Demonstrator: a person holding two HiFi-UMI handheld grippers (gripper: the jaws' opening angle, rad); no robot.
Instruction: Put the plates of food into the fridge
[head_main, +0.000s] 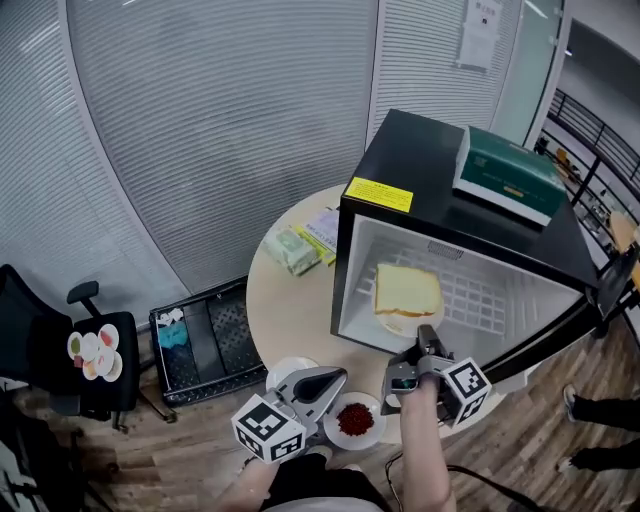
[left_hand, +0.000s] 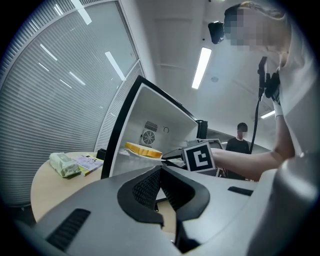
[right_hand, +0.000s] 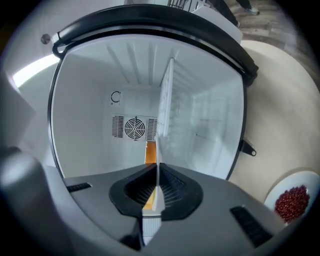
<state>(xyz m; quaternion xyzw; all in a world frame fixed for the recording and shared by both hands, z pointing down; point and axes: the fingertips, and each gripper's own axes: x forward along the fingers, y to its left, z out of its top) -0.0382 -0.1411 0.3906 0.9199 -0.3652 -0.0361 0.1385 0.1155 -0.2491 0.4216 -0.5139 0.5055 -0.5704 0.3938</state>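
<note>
A white plate with a slice of bread (head_main: 406, 290) rests on the wire shelf inside the open mini fridge (head_main: 430, 150). My right gripper (head_main: 426, 342) is at the fridge mouth, shut on that plate's near rim. In the right gripper view the thin rim (right_hand: 159, 150) runs edge-on between the closed pads of the right gripper (right_hand: 156, 189). A second plate with red beans (head_main: 355, 420) sits on the round table (head_main: 300, 300) by the front edge. My left gripper (head_main: 322, 384) hovers just left of it, shut and empty. The left gripper view shows the bread (left_hand: 142, 149) in the fridge.
A green box (head_main: 508, 175) lies on top of the fridge. A wipes packet (head_main: 290, 250) and a booklet (head_main: 322, 232) lie on the table's far side. Another white plate (head_main: 285, 371) peeks out behind the left gripper. A black crate (head_main: 205, 340) and a chair (head_main: 95, 355) stand on the floor at left.
</note>
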